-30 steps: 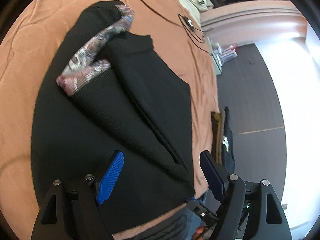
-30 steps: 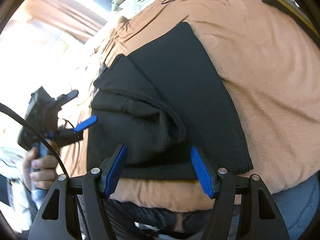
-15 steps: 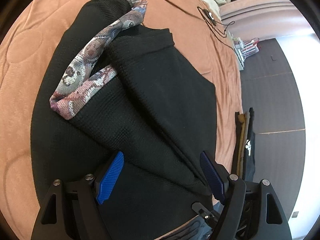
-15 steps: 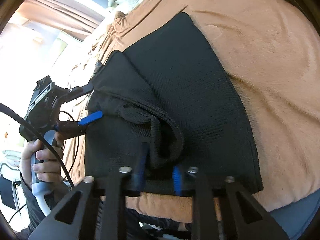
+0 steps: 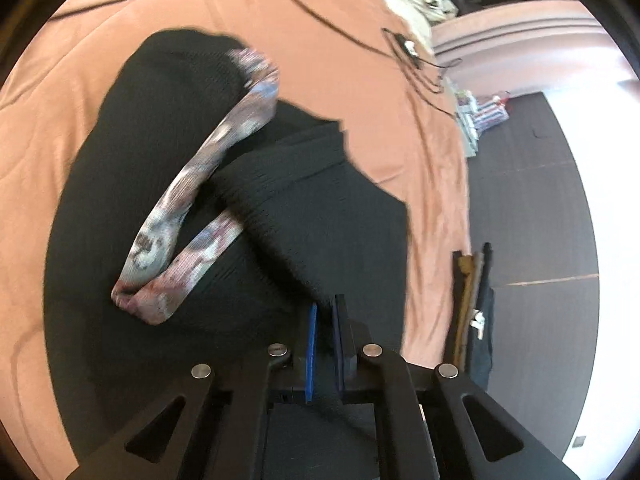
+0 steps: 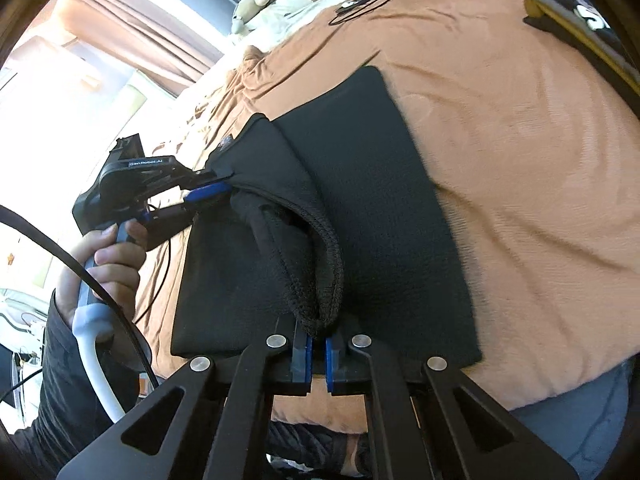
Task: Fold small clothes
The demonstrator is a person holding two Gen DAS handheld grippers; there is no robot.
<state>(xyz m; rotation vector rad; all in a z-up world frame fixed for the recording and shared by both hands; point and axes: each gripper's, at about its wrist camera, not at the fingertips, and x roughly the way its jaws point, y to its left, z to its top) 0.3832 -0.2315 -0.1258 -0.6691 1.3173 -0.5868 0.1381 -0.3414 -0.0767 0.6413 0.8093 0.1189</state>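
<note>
Both claws clamped on the black knit garment [image 6: 372, 216], which lies on the tan bedspread [image 6: 532, 168].

Right gripper [image 6: 317, 346]: jaws pinched narrow on the thick rolled hem just ahead of its tips, at the near edge. That hem stands up off the layer beneath, so I read this as a grip on the top layer only.

Left gripper [image 5: 325, 312]: jaws narrow, black fabric squeezed between the blue pads, at the near corner of the folded panel. In the right wrist view I see it off to the left of my right claw, biting the same garment's side edge, the person's hand [image 6: 108, 264] on its handle.

Two grips on one flap, apart along its edge, so it should carry over flat rather than bunch.

Patterned band [image 5: 192, 216] lies ahead and left of the left claw, looped on top of the black knit; probably trim of the same garment. Cannot tell if it's attached.

Next, I judge: lift both together, fold away across the garment.
</note>
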